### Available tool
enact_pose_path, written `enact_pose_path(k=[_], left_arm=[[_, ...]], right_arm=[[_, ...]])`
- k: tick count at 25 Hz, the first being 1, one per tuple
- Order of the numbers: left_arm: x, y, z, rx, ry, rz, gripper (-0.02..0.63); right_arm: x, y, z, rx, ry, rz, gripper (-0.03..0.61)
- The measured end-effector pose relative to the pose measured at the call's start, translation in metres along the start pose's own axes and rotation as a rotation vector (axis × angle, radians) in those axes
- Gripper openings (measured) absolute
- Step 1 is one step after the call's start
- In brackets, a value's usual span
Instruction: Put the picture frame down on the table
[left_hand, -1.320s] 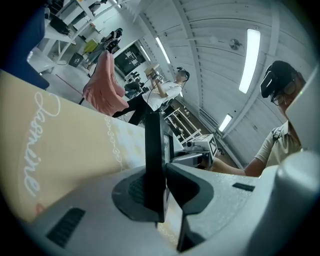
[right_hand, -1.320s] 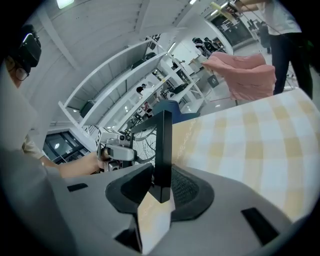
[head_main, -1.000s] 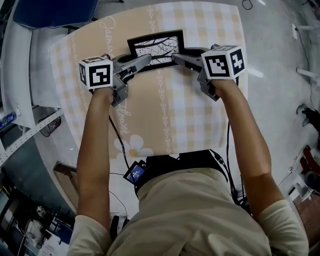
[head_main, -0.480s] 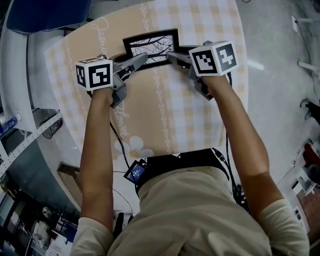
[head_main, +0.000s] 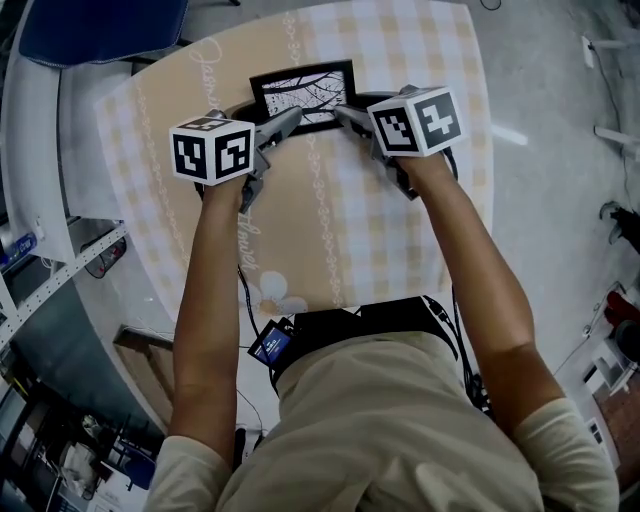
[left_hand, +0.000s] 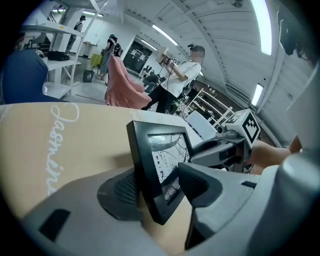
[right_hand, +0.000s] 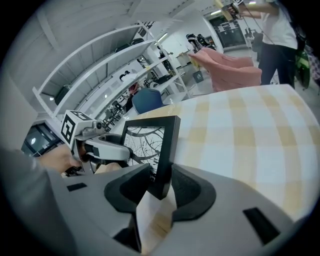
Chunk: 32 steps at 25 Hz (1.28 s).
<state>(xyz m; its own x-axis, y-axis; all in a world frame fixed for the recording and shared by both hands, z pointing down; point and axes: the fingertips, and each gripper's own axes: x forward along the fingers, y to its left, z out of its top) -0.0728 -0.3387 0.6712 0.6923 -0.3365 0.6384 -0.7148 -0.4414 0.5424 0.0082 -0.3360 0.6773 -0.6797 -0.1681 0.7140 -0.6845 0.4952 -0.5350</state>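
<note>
**Both grips let go of the frame**

The left hand-held gripper (left_hand: 161, 192) has just been opening its jaws, and wide; the right hand-held gripper (right_hand: 160, 192) has spread its own too; both now stand open. The black rectangular picture frame with the bare-branch print (head_main: 304, 92) sits between each pair, its lower left corner in the left jaws and its right edge in the right jaws. Daylight shows beside the pads, so neither one is clamping it.

The frame stands tilted back at the far end of the surface (head_main: 340, 240), about midway across; whether its bottom edge fully bears on the cloth I cannot tell, but with both grips slack it looks set down. My read is that the job is all but done, with only the drawing back left, and a bumped frame could tip.

The surface wears a beige-and-white checked cloth with a daisy and pale script. Around it are grey floor (head_main: 540, 150), a blue chair (head_main: 100, 25), white shelving (right_hand: 100, 60), a pink draped shape (left_hand: 122, 82), and a person in a white shirt (left_hand: 182, 75) standing far off.
</note>
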Motion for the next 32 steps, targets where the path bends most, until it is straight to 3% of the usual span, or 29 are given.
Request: enact_pose_path(k=[14, 20, 27, 32], left_arm=[[-0.025, 0.006, -0.003, 0.086, 0.02, 0.231, 0.269], [-0.055, -0.003, -0.002, 0.131, -0.001, 0.242, 0.273], [-0.118, -0.052, 0.023, 0.172, -0.166, 0.189, 0.272], [-0.193, -0.102, 0.04, 0.2, -0.338, 0.145, 0.251]], right_arm=[[-0.005, 0.0, -0.001, -0.004, -0.017, -0.086, 0.14], [-0.023, 0.016, 0.008, -0.017, -0.056, -0.084, 0.137], [-0.066, 0.081, 0.027, -0.082, -0.162, -0.031, 0.109], [-0.121, 0.158, 0.041, -0.176, -0.295, 0.05, 0.032]])
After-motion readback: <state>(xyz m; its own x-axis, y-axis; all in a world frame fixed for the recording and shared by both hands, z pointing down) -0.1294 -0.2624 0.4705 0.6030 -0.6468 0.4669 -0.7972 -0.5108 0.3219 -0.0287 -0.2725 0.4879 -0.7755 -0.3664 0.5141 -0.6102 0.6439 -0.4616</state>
